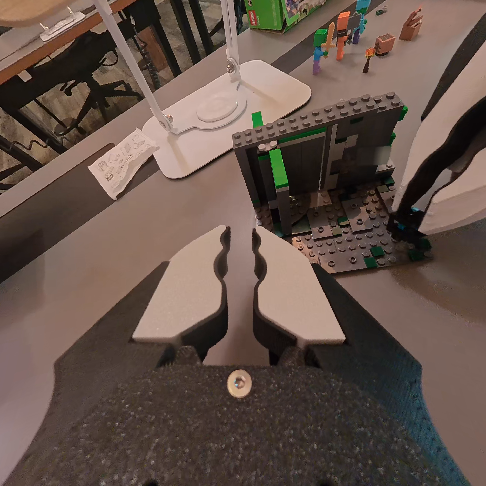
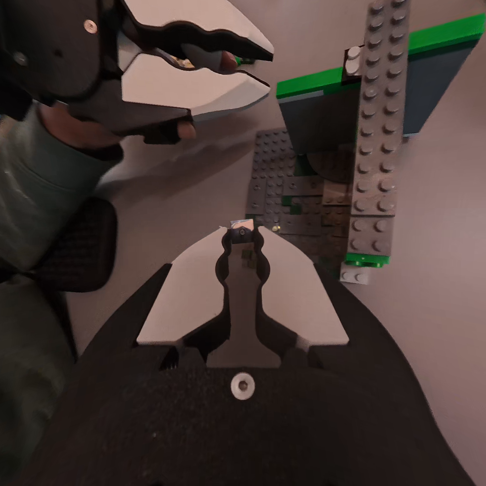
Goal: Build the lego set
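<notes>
The lego build stands on a dark grey baseplate [image 1: 342,249]: a dark grey wall [image 1: 315,147] with green strips and a studded top. In the right wrist view I see it from above, the studded top plate [image 2: 378,118] over the baseplate [image 2: 271,157]. My right gripper [image 2: 242,231] is shut on a small dark grey one-stud plate [image 2: 242,233], just above the baseplate's edge. In the left wrist view it [image 1: 399,226] is down at the baseplate's right front corner. My left gripper [image 1: 240,231] is slightly open and empty, above the table left of the build. It also shows in the right wrist view [image 2: 271,68].
A white lamp base [image 1: 228,118] stands behind the build, with a torn paper bag [image 1: 123,163] beside it. Farther back are minifigures [image 1: 339,39], brown lego pieces [image 1: 410,26] and a green box [image 1: 268,13]. A person's sleeve [image 2: 39,171] is at the left. One gripper's finger ends stand about 11 cm off the other's.
</notes>
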`<state>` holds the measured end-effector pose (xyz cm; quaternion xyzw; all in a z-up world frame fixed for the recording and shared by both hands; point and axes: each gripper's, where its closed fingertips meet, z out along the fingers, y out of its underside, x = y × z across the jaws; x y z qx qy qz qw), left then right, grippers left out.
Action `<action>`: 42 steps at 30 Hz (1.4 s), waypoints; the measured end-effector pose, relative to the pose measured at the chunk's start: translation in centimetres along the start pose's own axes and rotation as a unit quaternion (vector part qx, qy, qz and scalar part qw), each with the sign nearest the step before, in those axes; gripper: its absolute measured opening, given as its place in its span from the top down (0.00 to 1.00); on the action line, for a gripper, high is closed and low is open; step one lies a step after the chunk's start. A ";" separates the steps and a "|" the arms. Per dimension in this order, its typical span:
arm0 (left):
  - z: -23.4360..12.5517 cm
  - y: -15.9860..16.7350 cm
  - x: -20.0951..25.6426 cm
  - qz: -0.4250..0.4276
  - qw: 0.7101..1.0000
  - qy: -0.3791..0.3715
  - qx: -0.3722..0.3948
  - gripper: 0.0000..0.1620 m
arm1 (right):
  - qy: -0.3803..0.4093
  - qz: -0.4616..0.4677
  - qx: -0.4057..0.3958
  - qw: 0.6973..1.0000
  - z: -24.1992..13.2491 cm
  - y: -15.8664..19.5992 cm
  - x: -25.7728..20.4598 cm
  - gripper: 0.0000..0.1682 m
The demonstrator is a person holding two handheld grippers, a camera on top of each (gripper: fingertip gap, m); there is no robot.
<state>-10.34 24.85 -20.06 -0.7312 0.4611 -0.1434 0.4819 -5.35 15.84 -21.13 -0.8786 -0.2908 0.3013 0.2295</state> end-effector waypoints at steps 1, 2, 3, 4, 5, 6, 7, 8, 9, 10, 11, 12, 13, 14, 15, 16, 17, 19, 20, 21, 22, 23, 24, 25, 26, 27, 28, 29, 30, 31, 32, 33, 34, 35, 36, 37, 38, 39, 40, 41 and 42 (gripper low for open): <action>0.0 0.0 0.0 0.000 1.000 0.000 -0.001 0.90 | 0.013 -0.004 -0.003 1.000 0.1 0.0 0.2 0.90; 0.1 0.1 0.0 0.001 1.000 0.000 -0.002 0.90 | 0.027 -0.009 -0.004 1.000 0.2 0.0 0.5 0.90; 0.1 0.1 0.0 0.001 1.000 0.000 -0.002 0.90 | 0.045 -0.015 -0.004 0.999 0.3 0.0 0.8 0.90; 0.1 0.1 0.0 0.000 1.000 0.000 -0.002 0.90 | 0.062 -0.019 -0.004 0.998 0.5 0.0 1.0 0.90; 0.1 0.1 0.0 0.000 1.000 0.000 -0.003 0.90 | 0.075 -0.020 -0.003 0.997 0.6 0.0 1.2 0.91; 0.1 0.2 0.0 0.000 1.000 0.001 -0.003 0.90 | 0.089 -0.019 -0.002 0.996 0.7 -0.1 1.4 0.91; 0.2 0.2 0.0 0.001 1.000 0.001 -0.003 0.90 | 0.107 -0.022 -0.002 0.994 0.8 -0.1 1.7 0.91; 0.2 0.2 0.1 0.002 1.000 0.001 -0.004 0.90 | 0.123 -0.026 -0.003 0.992 0.9 -0.1 1.9 0.91; 0.2 0.1 0.1 0.002 1.000 0.001 -0.003 0.90 | 0.134 -0.029 -0.003 0.991 1.0 -0.1 1.9 0.91; 0.1 0.1 0.1 0.002 1.000 0.001 -0.002 0.90 | 0.143 -0.031 -0.003 0.989 1.1 -0.2 1.9 0.91; 0.1 0.0 0.0 0.002 1.000 0.001 -0.001 0.91 | 0.151 -0.034 -0.006 0.988 1.2 -0.1 1.9 0.91; 0.0 -0.1 0.0 0.001 1.000 0.000 0.000 0.91 | 0.156 -0.036 -0.009 0.987 1.4 -0.1 1.9 0.90; 0.0 -0.1 0.0 0.001 1.000 0.000 0.001 0.90 | 0.158 -0.035 -0.012 0.987 1.6 0.0 1.8 0.90; -0.1 -0.1 -0.1 0.000 1.000 0.000 0.002 0.90 | 0.159 -0.033 -0.014 0.987 1.8 0.1 1.8 0.90; -0.1 -0.2 -0.1 0.000 1.000 -0.001 0.003 0.90 | 0.162 -0.032 -0.015 0.986 2.0 0.2 1.8 0.90; -0.2 -0.2 -0.1 0.001 1.000 -0.001 0.003 0.90 | 0.167 -0.032 -0.017 0.985 2.1 0.3 1.9 0.90; -0.2 -0.3 -0.1 0.002 1.000 -0.002 0.004 0.91 | 0.172 -0.032 -0.017 0.985 2.1 0.3 2.0 0.90; -0.3 -0.3 -0.1 0.003 1.000 -0.002 0.005 0.90 | 0.174 -0.028 -0.015 0.984 2.1 0.3 2.0 0.90; -0.3 -0.4 -0.1 0.003 1.000 -0.002 0.006 0.90 | 0.175 -0.027 -0.016 0.984 2.1 0.3 2.1 0.90; -0.3 -0.4 -0.1 0.003 1.000 -0.003 0.006 0.90 | 0.177 -0.027 -0.017 0.984 2.1 0.3 2.1 0.90; -0.3 -0.5 -0.1 0.003 1.000 -0.003 0.007 0.90 | 0.180 -0.029 -0.019 0.983 2.1 0.3 2.1 0.90; -0.4 -0.5 -0.1 0.003 1.000 -0.003 0.007 0.90 | 0.182 -0.030 -0.022 0.983 2.1 0.4 2.1 0.90; -0.4 -0.5 -0.1 0.003 1.000 -0.003 0.008 0.90 | 0.183 -0.031 -0.023 0.982 2.1 0.4 2.1 0.90; -0.4 -0.5 -0.1 0.003 1.000 -0.003 0.008 0.90 | 0.185 -0.031 -0.025 0.982 2.1 0.4 2.1 0.90; -0.4 -0.5 -0.1 0.003 1.000 -0.003 0.007 0.90 | 0.185 -0.031 -0.026 0.982 2.1 0.4 2.1 0.90; -0.4 -0.5 -0.1 0.003 1.000 -0.003 0.007 0.90 | 0.186 -0.030 -0.027 0.982 2.1 0.4 2.1 0.90; -0.4 -0.5 -0.1 0.003 1.000 -0.003 0.007 0.90 | 0.187 -0.029 -0.029 0.982 2.1 0.4 2.1 0.90; -0.3 -0.5 -0.1 0.002 1.000 -0.003 0.007 0.90 | 0.187 -0.027 -0.030 0.981 2.1 0.4 2.1 0.90; -0.4 -0.5 -0.1 0.002 1.000 -0.003 0.007 0.90 | 0.188 -0.026 -0.031 0.981 2.2 0.4 2.1 0.90; -0.3 -0.4 -0.1 0.002 1.000 -0.003 0.007 0.90 | 0.190 -0.026 -0.032 0.981 2.2 0.4 2.1 0.90; -0.3 -0.4 -0.2 0.002 1.000 -0.003 0.007 0.90 | 0.191 -0.025 -0.033 0.981 2.2 0.4 2.1 0.90; -0.3 -0.4 -0.2 0.001 1.000 -0.003 0.007 0.91 | 0.191 -0.024 -0.034 0.981 2.2 0.4 2.1 0.90; -0.3 -0.4 -0.2 0.001 1.000 -0.003 0.007 0.90 | 0.192 -0.023 -0.035 0.981 2.2 0.4 2.0 0.90; -0.3 -0.4 -0.2 0.001 1.000 -0.004 0.007 0.91 | 0.191 -0.020 -0.035 0.981 2.2 0.4 2.0 0.90; -0.4 -0.4 -0.2 0.001 1.000 -0.004 0.007 0.91 | 0.190 -0.017 -0.035 0.981 2.2 0.5 2.0 0.90; -0.4 -0.4 -0.2 0.001 1.000 -0.004 0.007 0.91 | 0.187 -0.013 -0.036 0.982 2.2 0.5 2.0 0.90; -0.4 -0.4 -0.2 0.001 1.000 -0.004 0.007 0.91 | 0.184 -0.008 -0.036 0.982 2.2 0.5 2.0 0.90; -0.4 -0.4 -0.2 0.001 1.000 -0.004 0.007 0.91 | 0.181 -0.003 -0.037 0.983 2.2 0.5 2.0 0.90; -0.4 -0.4 -0.2 0.001 1.000 -0.003 0.007 0.91 | 0.177 0.003 -0.037 0.984 2.2 0.5 2.0 0.90; -0.4 -0.4 -0.2 0.001 1.000 -0.003 0.007 0.91 | 0.171 0.010 -0.037 0.985 2.2 0.5 2.0 0.90; -0.4 -0.4 -0.2 0.001 1.000 -0.003 0.006 0.91 | 0.166 0.016 -0.036 0.985 2.2 0.5 2.0 0.90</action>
